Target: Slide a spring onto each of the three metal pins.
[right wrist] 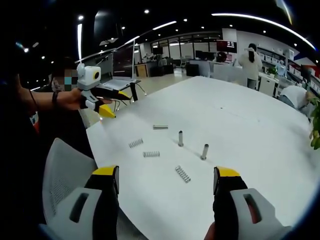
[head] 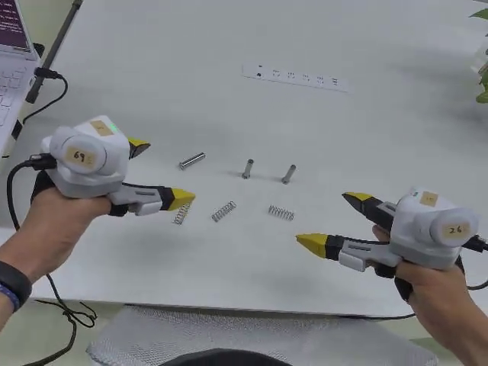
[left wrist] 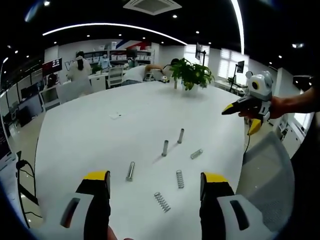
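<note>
On the white table point(head: 229, 46) lie three springs: one point(head: 181, 214) on the left, one point(head: 223, 211) in the middle, one point(head: 280, 213) on the right. Behind them are three metal pins: one point(head: 192, 161) lies flat, while two point(head: 248, 168) point(head: 289, 174) stand upright. My left gripper point(head: 162, 172) hovers open just left of the springs. My right gripper point(head: 332, 219) is open to their right, nothing in it. In the left gripper view the springs point(left wrist: 179, 179) and pins point(left wrist: 165, 148) lie ahead of the open jaws. The right gripper view shows a spring point(right wrist: 183, 174) and pins point(right wrist: 180, 138) ahead.
A white power strip point(head: 296, 76) lies further back on the table. A laptop point(head: 11, 46) and black cables point(head: 46, 84) sit at the left edge, a plant point(head: 482, 76) at the right. A grey chair point(head: 191, 335) stands below the near edge.
</note>
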The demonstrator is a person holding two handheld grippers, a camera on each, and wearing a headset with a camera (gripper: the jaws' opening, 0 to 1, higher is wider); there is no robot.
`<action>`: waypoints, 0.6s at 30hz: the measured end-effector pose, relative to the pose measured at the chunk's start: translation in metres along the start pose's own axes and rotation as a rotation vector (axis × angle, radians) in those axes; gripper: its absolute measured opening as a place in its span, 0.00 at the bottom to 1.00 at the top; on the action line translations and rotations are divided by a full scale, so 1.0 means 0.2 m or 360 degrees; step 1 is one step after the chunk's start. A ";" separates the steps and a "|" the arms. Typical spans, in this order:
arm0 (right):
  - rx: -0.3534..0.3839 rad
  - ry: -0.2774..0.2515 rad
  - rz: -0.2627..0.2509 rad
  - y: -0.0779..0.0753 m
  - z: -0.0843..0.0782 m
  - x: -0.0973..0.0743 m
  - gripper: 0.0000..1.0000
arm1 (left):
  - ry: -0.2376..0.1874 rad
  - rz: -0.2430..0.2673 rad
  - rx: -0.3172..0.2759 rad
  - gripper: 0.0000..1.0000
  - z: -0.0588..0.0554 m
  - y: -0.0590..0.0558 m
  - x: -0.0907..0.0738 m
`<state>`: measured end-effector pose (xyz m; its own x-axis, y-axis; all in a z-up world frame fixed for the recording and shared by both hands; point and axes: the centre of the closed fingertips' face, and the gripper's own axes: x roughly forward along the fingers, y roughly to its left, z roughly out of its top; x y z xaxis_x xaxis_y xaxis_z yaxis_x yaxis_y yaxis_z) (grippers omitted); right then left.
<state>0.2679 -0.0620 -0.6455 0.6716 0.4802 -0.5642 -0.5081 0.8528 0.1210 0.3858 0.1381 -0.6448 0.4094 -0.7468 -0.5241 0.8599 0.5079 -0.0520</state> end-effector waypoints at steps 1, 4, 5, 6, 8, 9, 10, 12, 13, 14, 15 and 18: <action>0.0000 0.0000 -0.0001 0.00 0.00 0.00 0.77 | 0.0000 -0.0002 0.0005 0.70 0.01 0.01 0.01; 0.0007 -0.0008 -0.0004 0.00 0.00 0.00 0.77 | 0.0000 -0.0010 0.0015 0.69 0.03 0.04 0.06; 0.0009 -0.0008 -0.0006 -0.01 0.00 -0.01 0.77 | 0.0003 -0.0014 0.0019 0.68 0.04 0.05 0.08; 0.0009 -0.0007 -0.0007 -0.01 0.00 -0.01 0.77 | 0.0004 -0.0015 0.0019 0.68 0.04 0.05 0.09; 0.0014 -0.0003 -0.0006 -0.01 0.00 -0.01 0.77 | 0.0005 -0.0020 0.0023 0.66 0.05 0.06 0.13; 0.0014 -0.0002 -0.0005 -0.01 0.00 -0.01 0.77 | 0.0006 -0.0022 0.0026 0.66 0.06 0.07 0.14; 0.0013 0.0000 -0.0005 -0.01 -0.01 -0.01 0.77 | 0.0007 -0.0027 0.0027 0.65 0.06 0.07 0.15; 0.0017 0.0005 -0.0006 -0.02 -0.01 -0.01 0.77 | 0.0017 -0.0040 0.0030 0.65 0.06 0.08 0.19; 0.0019 0.0004 -0.0008 -0.02 -0.01 -0.01 0.77 | 0.0024 -0.0047 0.0029 0.65 0.06 0.08 0.21; 0.0020 0.0003 -0.0008 -0.02 -0.01 -0.01 0.76 | 0.0026 -0.0052 0.0028 0.65 0.06 0.08 0.22; 0.0023 0.0003 -0.0009 -0.02 -0.01 -0.01 0.76 | 0.0031 -0.0055 0.0031 0.65 0.06 0.09 0.23; 0.0028 0.0005 -0.0012 -0.03 -0.01 -0.01 0.76 | 0.0045 -0.0063 0.0034 0.64 0.06 0.11 0.28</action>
<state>0.2679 -0.0687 -0.6464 0.6738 0.4729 -0.5678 -0.4933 0.8600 0.1308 0.4299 0.1030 -0.6654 0.3666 -0.7535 -0.5457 0.8815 0.4689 -0.0553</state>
